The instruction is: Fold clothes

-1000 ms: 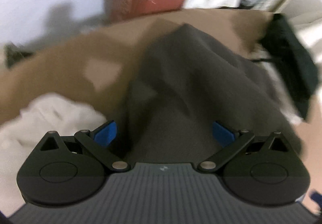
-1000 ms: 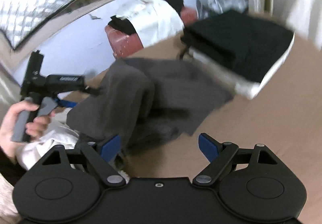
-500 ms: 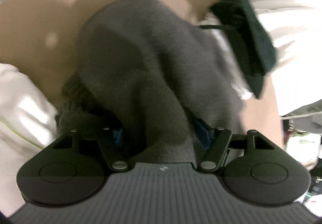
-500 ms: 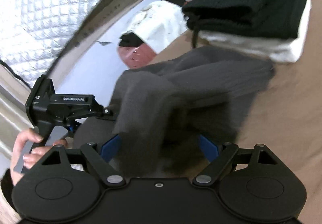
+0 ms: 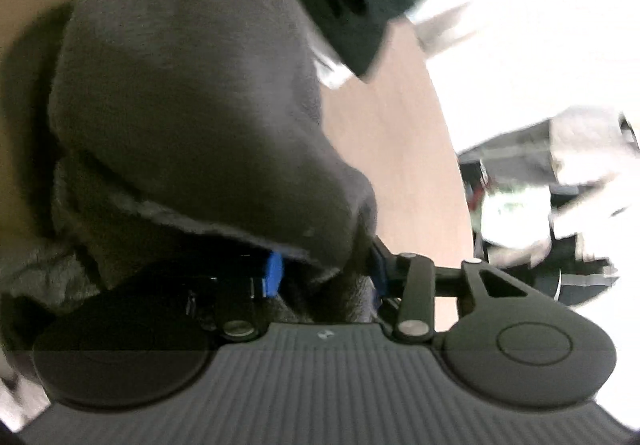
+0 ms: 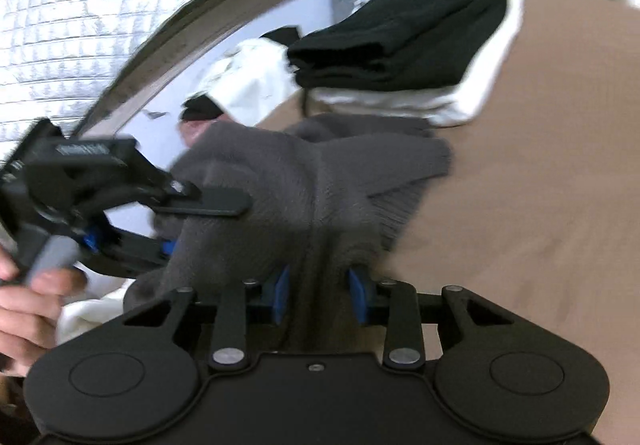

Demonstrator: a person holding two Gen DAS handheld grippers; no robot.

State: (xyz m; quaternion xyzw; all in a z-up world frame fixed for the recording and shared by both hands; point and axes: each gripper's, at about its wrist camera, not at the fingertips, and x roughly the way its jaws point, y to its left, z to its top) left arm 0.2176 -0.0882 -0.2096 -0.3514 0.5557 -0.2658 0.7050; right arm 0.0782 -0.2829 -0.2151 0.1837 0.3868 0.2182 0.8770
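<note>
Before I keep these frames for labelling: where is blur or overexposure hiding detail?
Left wrist view: the upper right is blown out white, the clutter below it smeared, and the grey sweater is soft with motion. Right wrist view: the left gripper and the hand are streaked; the black folded garment has soft edges.

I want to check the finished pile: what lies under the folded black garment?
A folded white garment lies directly under the black garment. Its edges stick out below and to the side. Under both is the brown surface. Whether anything lies between them is hidden.
</note>
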